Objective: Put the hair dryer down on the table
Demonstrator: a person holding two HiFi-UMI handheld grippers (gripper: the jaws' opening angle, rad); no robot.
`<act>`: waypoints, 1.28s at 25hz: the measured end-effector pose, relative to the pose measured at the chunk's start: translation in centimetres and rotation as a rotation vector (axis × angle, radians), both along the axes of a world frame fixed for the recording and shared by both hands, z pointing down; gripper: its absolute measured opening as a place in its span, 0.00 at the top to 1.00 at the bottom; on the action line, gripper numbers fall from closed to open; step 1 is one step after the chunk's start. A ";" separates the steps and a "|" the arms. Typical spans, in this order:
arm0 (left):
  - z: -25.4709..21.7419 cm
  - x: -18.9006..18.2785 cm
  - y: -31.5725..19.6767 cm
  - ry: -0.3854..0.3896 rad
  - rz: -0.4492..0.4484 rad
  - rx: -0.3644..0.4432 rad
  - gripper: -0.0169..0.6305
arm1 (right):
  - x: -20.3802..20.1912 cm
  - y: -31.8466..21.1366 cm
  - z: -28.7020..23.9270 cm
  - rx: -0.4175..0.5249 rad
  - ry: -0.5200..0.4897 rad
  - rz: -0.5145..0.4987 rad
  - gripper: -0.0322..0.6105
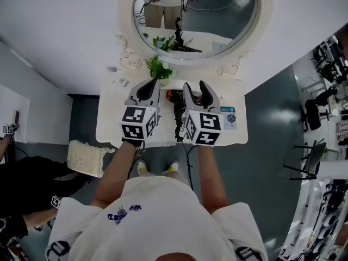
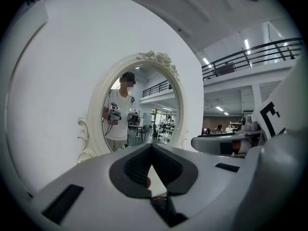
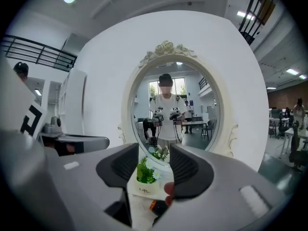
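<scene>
A black hair dryer [image 1: 175,103] with an orange part lies on the white dressing table [image 1: 111,125], its cord trailing over the front edge. It sits between my two grippers and below them. My left gripper [image 1: 153,84] hovers to its left, the jaw tips meeting with nothing between them [image 2: 152,146]. To the dryer's right, my right gripper [image 1: 194,86] stands open and empty [image 3: 154,150]. Through its gap I see the small potted plant [image 3: 146,173], and the hair dryer [image 3: 157,207] shows low down under the jaws.
An oval mirror [image 1: 193,15] in an ornate white frame stands at the back of the table, with the potted plant [image 1: 159,68] before it. A printed card [image 1: 229,117] lies at the table's right. A cushioned stool [image 1: 84,156] stands to the left, and a person sits at far left.
</scene>
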State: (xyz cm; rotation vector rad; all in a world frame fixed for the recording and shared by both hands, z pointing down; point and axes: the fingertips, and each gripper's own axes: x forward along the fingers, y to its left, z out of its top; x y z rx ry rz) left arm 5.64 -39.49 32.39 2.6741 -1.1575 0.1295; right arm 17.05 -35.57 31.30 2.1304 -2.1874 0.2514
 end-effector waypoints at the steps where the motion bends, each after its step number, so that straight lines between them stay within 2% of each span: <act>1: -0.4 -0.1 -0.1 0.002 -0.002 0.005 0.96 | -0.1 -0.1 -0.8 0.015 0.003 -0.004 0.62; 11: -5.0 -1.4 -0.7 0.004 -0.034 0.085 0.96 | -1.3 -1.2 -5.2 0.093 0.033 -0.034 0.66; 19: -6.5 -2.5 -1.0 0.011 -0.053 0.111 0.96 | -2.5 -1.6 -6.0 0.104 0.045 -0.054 0.69; 23: -6.4 -2.5 -0.9 0.011 -0.048 0.107 0.96 | -2.3 -1.4 -6.2 0.111 0.054 -0.036 0.78; 30: -6.1 -1.8 -0.5 0.012 -0.030 0.094 0.96 | -1.4 -0.8 -6.4 0.130 0.050 -0.001 0.83; 31: -6.0 -1.6 -0.4 0.012 -0.027 0.094 0.96 | -1.1 -0.5 -6.7 0.151 0.039 0.011 0.93; 32: -6.0 -1.4 -0.4 0.012 -0.023 0.093 0.96 | -0.8 -0.2 -6.9 0.169 0.026 0.017 0.94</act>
